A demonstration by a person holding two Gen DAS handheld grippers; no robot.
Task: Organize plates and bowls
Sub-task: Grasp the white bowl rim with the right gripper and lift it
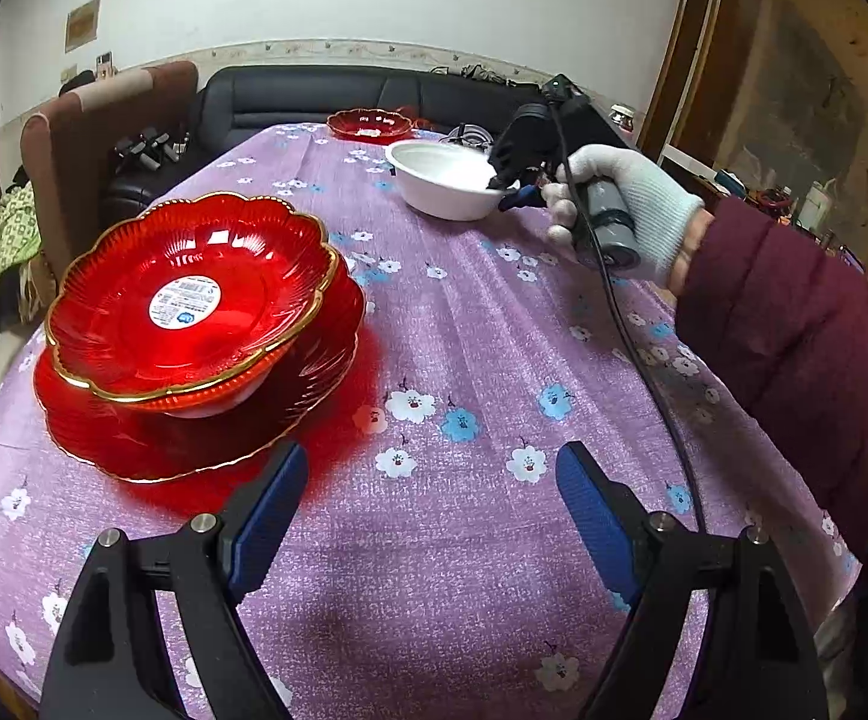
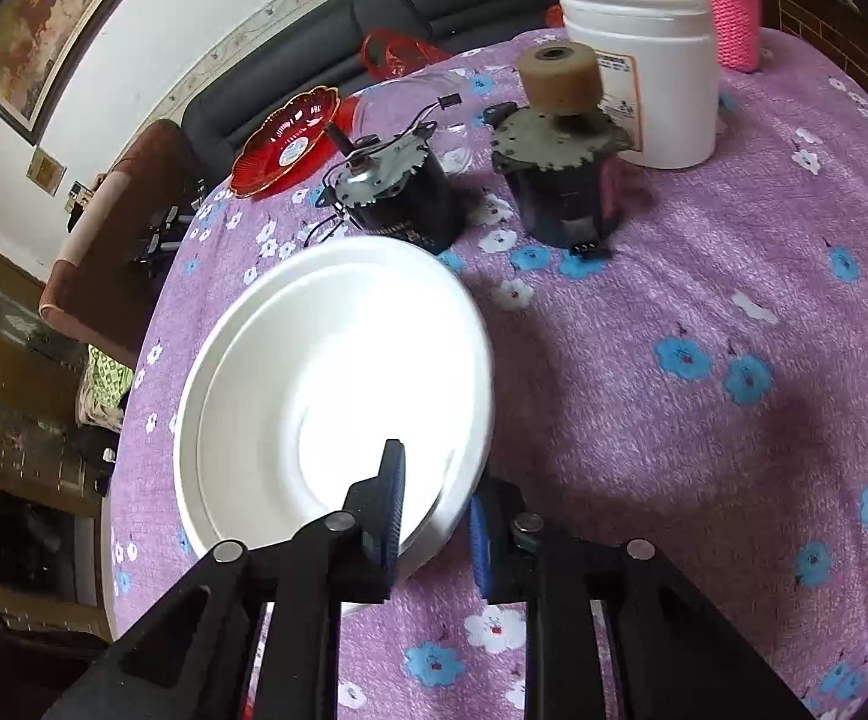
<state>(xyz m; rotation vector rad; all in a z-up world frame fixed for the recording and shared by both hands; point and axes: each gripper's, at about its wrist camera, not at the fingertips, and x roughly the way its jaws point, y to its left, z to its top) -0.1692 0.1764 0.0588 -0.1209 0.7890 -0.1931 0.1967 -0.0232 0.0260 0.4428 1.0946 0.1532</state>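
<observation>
Right claw (image 2: 434, 516) pinches white bowl's (image 2: 338, 384) near rim; bowl seemingly upright

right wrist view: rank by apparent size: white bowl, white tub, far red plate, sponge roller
1. white bowl, nearest the lens, so inflated
2. white tub
3. red plate
4. sponge roller
Tub versus plate is close; the plate is seen at a slant, so that order is unsure.

A white bowl (image 1: 209, 405) sits mostly hidden under the top red plate (image 1: 194, 300). The sticker's (image 1: 185, 300) print is too small to read.
</observation>
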